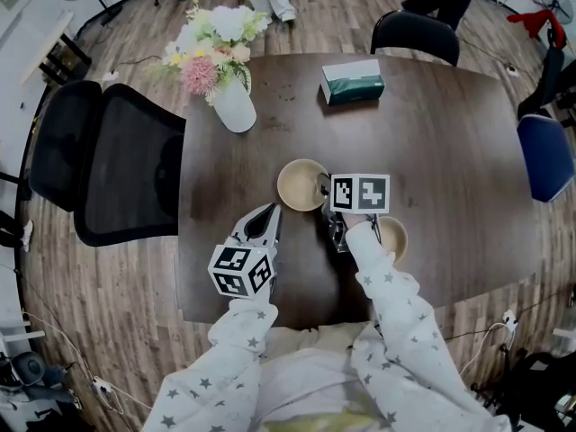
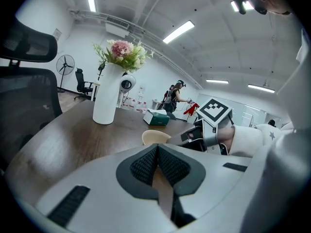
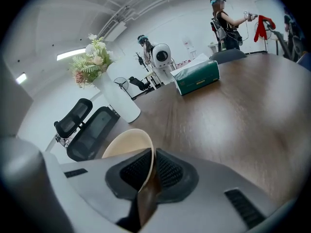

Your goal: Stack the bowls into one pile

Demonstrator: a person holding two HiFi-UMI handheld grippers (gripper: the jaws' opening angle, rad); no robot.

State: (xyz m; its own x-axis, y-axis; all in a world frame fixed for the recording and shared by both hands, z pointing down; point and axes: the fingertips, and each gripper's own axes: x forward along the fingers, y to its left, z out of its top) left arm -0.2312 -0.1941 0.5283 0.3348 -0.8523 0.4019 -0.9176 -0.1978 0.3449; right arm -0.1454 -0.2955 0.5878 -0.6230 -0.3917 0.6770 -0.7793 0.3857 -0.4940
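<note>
Two tan bowls rest on the dark wooden table (image 1: 450, 133). The larger bowl (image 1: 300, 185) sits mid-table; my right gripper (image 1: 325, 188) is shut on its right rim. In the right gripper view the bowl's wall (image 3: 124, 142) stands pinched between the right gripper's (image 3: 151, 168) pads. The smaller bowl (image 1: 396, 238) lies to the right, partly hidden behind my right sleeve. My left gripper (image 1: 267, 216) hovers just left and nearer than the larger bowl, shut with nothing in it. The left gripper view has the left gripper (image 2: 158, 160) in front, with that bowl (image 2: 155, 137) beyond it.
A white vase of flowers (image 1: 232, 102) stands at the table's far left, a green tissue box (image 1: 352, 81) at the far middle. A black mesh chair (image 1: 126, 165) is on the left, a dark chair (image 1: 416, 34) beyond, a blue seat (image 1: 544, 156) on the right.
</note>
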